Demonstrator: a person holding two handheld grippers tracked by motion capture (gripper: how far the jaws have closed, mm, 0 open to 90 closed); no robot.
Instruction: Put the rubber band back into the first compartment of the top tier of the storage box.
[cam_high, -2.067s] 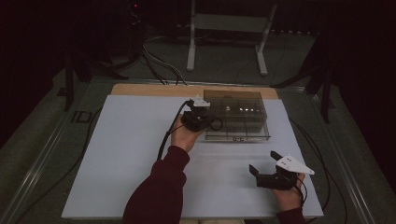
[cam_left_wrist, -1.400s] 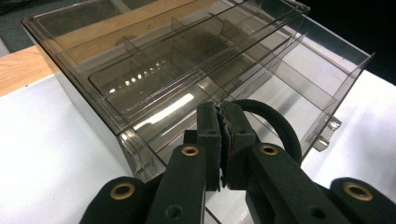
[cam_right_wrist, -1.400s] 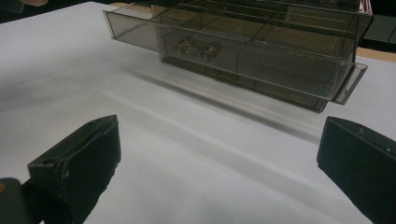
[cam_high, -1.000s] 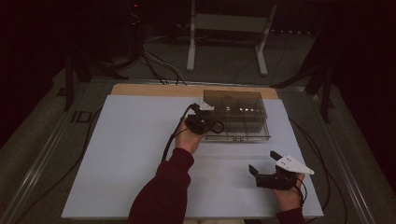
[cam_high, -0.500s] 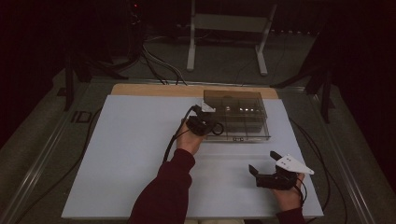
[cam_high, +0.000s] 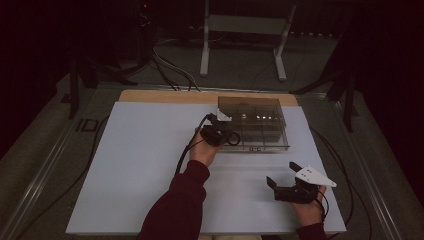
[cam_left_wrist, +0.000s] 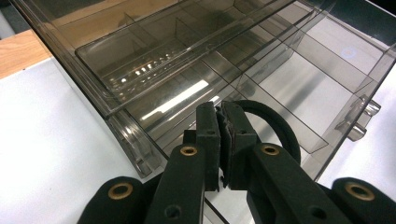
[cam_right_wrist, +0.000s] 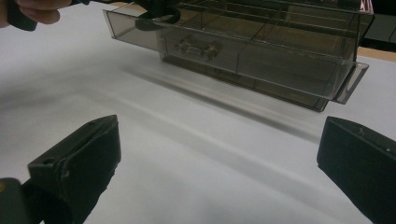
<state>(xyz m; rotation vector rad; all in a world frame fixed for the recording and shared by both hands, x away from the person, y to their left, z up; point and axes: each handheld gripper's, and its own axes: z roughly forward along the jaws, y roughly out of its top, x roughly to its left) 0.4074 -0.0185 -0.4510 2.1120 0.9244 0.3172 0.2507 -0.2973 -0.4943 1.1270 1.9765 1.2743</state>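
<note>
White tabletop (cam_high: 130, 170): left claw (cam_left_wrist: 219, 135) pinched together at organizer (cam_high: 260, 120) (right claw (cam_high: 285, 181) wide).

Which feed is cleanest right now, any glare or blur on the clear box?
High view: dim, dark surroundings, small glints on the clear box. Left gripper view: sharp, bright streak reflections on its panels. Right gripper view: soft, streaky shadows on the table.

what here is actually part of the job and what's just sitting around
In use, as far as the pictures suggest:
- left gripper, jaws shut at the drawer's left end
- clear plastic drawer box with its drawer pulled partly out
- right gripper, open, hovering over the white sheet

Just lying about:
- metal stand behind the table
- floor cables
</note>
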